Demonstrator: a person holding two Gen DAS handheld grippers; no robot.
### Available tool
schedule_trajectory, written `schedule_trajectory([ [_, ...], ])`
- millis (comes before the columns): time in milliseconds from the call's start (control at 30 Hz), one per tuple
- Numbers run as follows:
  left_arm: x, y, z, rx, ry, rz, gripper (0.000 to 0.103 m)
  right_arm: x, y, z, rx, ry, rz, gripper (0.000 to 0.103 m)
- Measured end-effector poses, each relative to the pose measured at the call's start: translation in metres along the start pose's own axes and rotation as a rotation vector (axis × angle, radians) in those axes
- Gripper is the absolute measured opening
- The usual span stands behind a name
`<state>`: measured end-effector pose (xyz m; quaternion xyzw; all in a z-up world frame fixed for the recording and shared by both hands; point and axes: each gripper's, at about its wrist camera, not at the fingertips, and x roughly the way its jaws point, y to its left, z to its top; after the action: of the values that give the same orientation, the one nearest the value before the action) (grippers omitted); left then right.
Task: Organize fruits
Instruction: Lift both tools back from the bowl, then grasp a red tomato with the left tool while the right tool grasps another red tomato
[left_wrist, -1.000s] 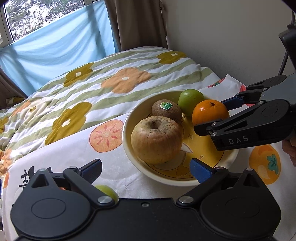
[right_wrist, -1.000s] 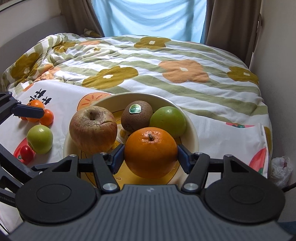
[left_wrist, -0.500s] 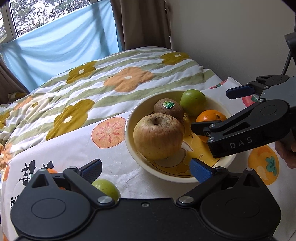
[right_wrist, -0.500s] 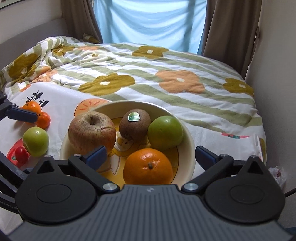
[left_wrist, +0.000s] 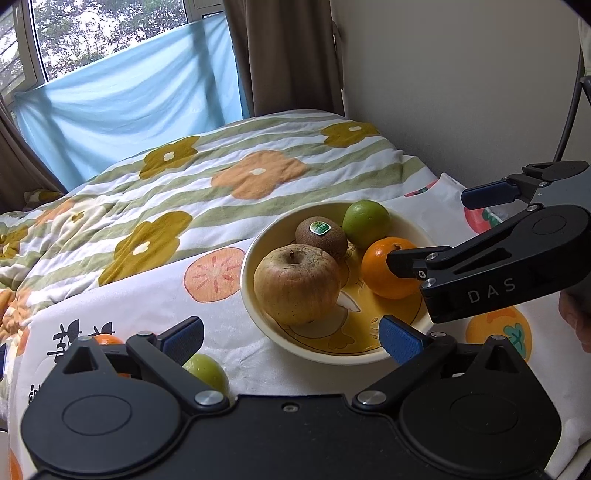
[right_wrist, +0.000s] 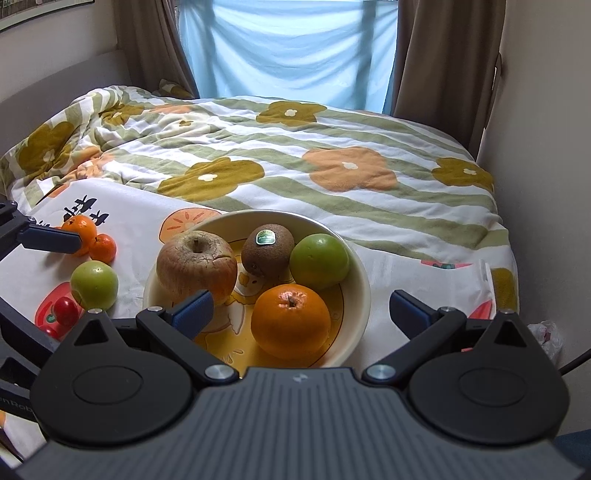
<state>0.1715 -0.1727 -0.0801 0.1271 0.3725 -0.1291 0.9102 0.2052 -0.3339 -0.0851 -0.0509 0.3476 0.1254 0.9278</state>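
Observation:
A cream bowl (right_wrist: 360, 295) (left_wrist: 248, 295) sits on the printed cloth. In it lie a wrinkled apple (right_wrist: 195, 264) (left_wrist: 295, 282), a kiwi (right_wrist: 267, 251) (left_wrist: 321, 236), a green fruit (right_wrist: 319, 260) (left_wrist: 365, 223) and an orange (right_wrist: 290, 321) (left_wrist: 384, 269). My right gripper (right_wrist: 301, 312) (left_wrist: 432, 229) hangs open above the bowl's near side, its pads well clear of the orange. My left gripper (left_wrist: 291, 338) is open and empty at the bowl's left front. Left of the bowl lie a green apple (right_wrist: 94, 284) (left_wrist: 205, 371), two small oranges (right_wrist: 79, 227) and a red tomato (right_wrist: 66, 312).
A flowered quilt (right_wrist: 295, 155) covers the bed behind the cloth. A wall runs close along the right, with curtains and a window at the back. A plastic bag (right_wrist: 546, 334) lies by the wall. A hand (left_wrist: 576, 317) shows behind the right gripper.
The right gripper opened and let go of the orange, which now rests in the bowl. Both grippers drew back and rose a little.

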Motion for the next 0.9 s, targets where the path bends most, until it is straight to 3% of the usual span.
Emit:
schedule_trajectory([
  [600, -0.110, -0.029, -0.027, -0.094, -0.150, 0.069, 0.103, -0.102, 0.009, -0.013, 0.022, -0.086, 0.006, 0.103],
  [900, -0.143, -0.021, -0.052, -0.126, -0.150, 0.127, 0.103, -0.132, 0.028, -0.025, 0.018, -0.105, 0.044, 0.103],
])
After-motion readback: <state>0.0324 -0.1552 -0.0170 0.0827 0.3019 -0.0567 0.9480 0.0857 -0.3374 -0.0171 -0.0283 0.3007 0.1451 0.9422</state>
